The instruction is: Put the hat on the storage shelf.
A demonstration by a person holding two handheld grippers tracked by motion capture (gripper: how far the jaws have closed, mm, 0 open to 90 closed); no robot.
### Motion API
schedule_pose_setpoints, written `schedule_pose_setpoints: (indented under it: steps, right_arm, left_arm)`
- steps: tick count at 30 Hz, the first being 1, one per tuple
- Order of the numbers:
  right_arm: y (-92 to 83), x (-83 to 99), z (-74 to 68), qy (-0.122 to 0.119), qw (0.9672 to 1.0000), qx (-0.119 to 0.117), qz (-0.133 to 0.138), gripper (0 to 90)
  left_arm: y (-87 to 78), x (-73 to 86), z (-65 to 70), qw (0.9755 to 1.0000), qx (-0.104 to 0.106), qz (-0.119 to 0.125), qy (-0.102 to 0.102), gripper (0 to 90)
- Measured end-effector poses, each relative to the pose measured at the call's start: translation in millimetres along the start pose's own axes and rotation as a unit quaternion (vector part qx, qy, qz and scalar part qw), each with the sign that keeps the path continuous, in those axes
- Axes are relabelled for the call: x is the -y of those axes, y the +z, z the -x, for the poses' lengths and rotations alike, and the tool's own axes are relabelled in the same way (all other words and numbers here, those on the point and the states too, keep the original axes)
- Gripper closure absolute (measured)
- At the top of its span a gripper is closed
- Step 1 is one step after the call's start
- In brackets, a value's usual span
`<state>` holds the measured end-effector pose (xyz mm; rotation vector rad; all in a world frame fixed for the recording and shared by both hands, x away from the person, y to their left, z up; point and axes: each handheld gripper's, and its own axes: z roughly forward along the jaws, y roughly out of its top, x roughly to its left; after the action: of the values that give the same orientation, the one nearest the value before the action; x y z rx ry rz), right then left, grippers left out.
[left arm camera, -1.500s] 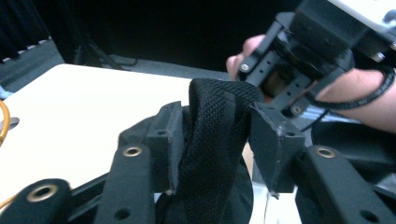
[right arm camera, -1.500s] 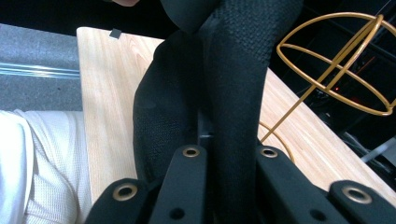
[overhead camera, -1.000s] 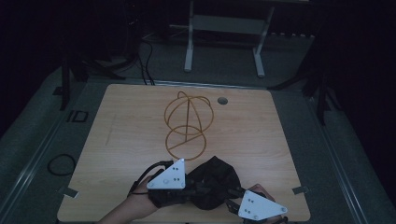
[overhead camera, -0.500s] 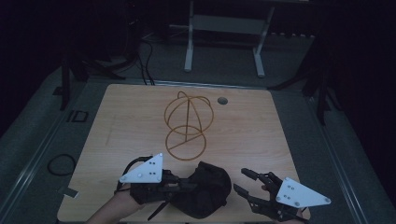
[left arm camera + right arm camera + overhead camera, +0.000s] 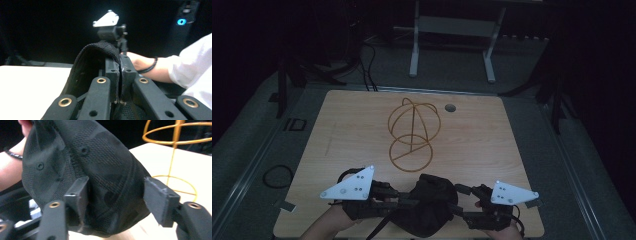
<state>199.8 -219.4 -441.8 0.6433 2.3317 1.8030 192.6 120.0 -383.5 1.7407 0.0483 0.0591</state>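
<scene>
Seen from the high view, the black cap (image 5: 428, 210) sits at the table's (image 5: 362, 125) near edge between the left gripper (image 5: 404, 201) and right gripper (image 5: 467, 200), wire stand (image 5: 413, 131) beyond. Left gripper view: jaws clamped tight on the cap's rim (image 5: 100, 50). Right gripper view: jaws just opened, straddling the cap's crown (image 5: 105, 175), pads probably clear of it.

The black mesh cap (image 5: 427, 207) sat crumpled at the table's near edge. Its band stood pinched upright, and small eyelets dotted its crown.
</scene>
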Motion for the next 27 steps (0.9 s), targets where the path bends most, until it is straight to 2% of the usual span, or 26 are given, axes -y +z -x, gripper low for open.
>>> schedule_pose_setpoints:
  steps: [1,2,3,4,5,6,7,8,9,10,11,12,13,14,15,16,17,18,20,22,23,24,27]
  right_arm:
    - [4.4,1.4,-1.2,-0.008,0.9999,-0.013,-0.003,45.5]
    - [4.4,1.4,-1.2,-0.008,0.9999,-0.013,-0.003,45.5]
    - [7.5,1.6,-2.8,-0.019,0.9996,-0.017,-0.012,56.1]
    - [7.5,1.6,-2.8,-0.019,0.9996,-0.017,-0.012,56.1]
    - [10.2,1.0,-5.7,-0.029,0.9992,-0.004,-0.026,67.8]
    - [10.2,1.0,-5.7,-0.029,0.9992,-0.004,-0.026,67.8]
    - [10.9,0.7,-8.3,-0.048,0.9982,0.017,-0.032,73.6]
    - [10.9,0.7,-8.3,-0.048,0.9982,0.017,-0.032,73.6]
    - [10.2,-0.3,-8.5,-0.048,0.9976,0.039,-0.032,84.1]
    - [10.2,-0.3,-8.5,-0.048,0.9976,0.039,-0.032,84.1]
    - [7.8,-1.4,-8.1,-0.050,0.9964,0.065,-0.022,86.1]
    - [7.8,-1.4,-8.1,-0.050,0.9964,0.065,-0.022,86.1]
    - [3.4,-2.6,-7.3,-0.061,0.9942,0.089,-0.006,86.5]
    - [3.4,-2.6,-7.3,-0.061,0.9942,0.089,-0.006,86.5]
    - [-1.9,-5.3,-7.0,-0.057,0.9928,0.104,0.012,86.8]
    - [-1.9,-5.3,-7.0,-0.057,0.9928,0.104,0.012,86.8]
    - [-3.8,-6.9,-8.1,-0.067,0.9911,0.114,0.017,86.8]
    - [-6.9,-10.7,-10.0,-0.076,0.9877,0.134,0.023,87.0]
    - [-9.3,-14.1,-11.6,-0.086,0.9849,0.147,0.032,87.1]
    - [-11.6,-17.2,-12.2,-0.084,0.9828,0.158,0.046,87.1]
    - [-11.6,-17.2,-12.2,-0.084,0.9828,0.158,0.046,87.1]
    - [-13.1,-20.9,-13.9,-0.088,0.9800,0.168,0.059,87.1]
    - [-14.5,-23.8,-15.6,-0.094,0.9787,0.168,0.072,87.3]
  left_arm:
    - [-0.1,0.1,0.7,1.0000,0.000,-0.002,0.001,88.0]
    - [-0.1,0.1,0.7,1.0000,0.000,-0.002,0.001,88.0]
    - [0.2,0.2,1.5,1.0000,-0.006,-0.002,0.002,88.0]
    - [0.2,0.2,1.5,1.0000,-0.006,-0.002,0.002,88.0]
    - [0.1,0.2,1.9,0.9999,-0.011,-0.007,0.006,88.0]
    - [0.1,0.2,1.9,0.9999,-0.011,-0.007,0.006,88.0]
    - [-0.3,0.9,1.5,0.9999,-0.012,-0.006,0.003,88.0]
    - [-0.3,0.9,1.5,0.9999,-0.012,-0.006,0.003,87.9]
    - [1.5,3.2,1.7,0.9998,-0.017,-0.010,0.004,87.9]
    - [1.5,3.2,1.7,0.9998,-0.017,-0.010,0.004,87.9]
    - [4.5,5.6,3.4,0.9996,-0.021,-0.019,0.007,87.9]
    - [4.5,5.6,3.4,0.9996,-0.021,-0.019,0.007,87.8]
    - [6.0,6.8,4.1,0.9996,-0.019,-0.020,0.009,87.8]
    - [7.2,7.9,5.0,0.9996,-0.020,-0.019,0.010,87.8]
    - [9.7,9.2,6.3,0.9994,-0.021,-0.023,0.015,87.7]
    - [9.7,9.2,6.3,0.9994,-0.021,-0.023,0.015,87.7]
    - [12.2,10.4,7.2,0.9992,-0.030,-0.020,0.017,87.7]
    - [12.2,10.4,7.2,0.9992,-0.030,-0.020,0.017,87.6]
    - [15.2,11.6,8.9,0.9987,-0.039,-0.021,0.026,87.5]
    - [16.8,12.4,10.1,0.9984,-0.043,-0.022,0.031,87.3]
    - [16.8,12.4,10.1,0.9984,-0.043,-0.022,0.031,87.3]
    - [17.7,13.4,10.3,0.9986,-0.040,-0.021,0.027,87.2]
    - [16.5,13.4,10.9,0.9986,-0.044,-0.013,0.027,85.8]
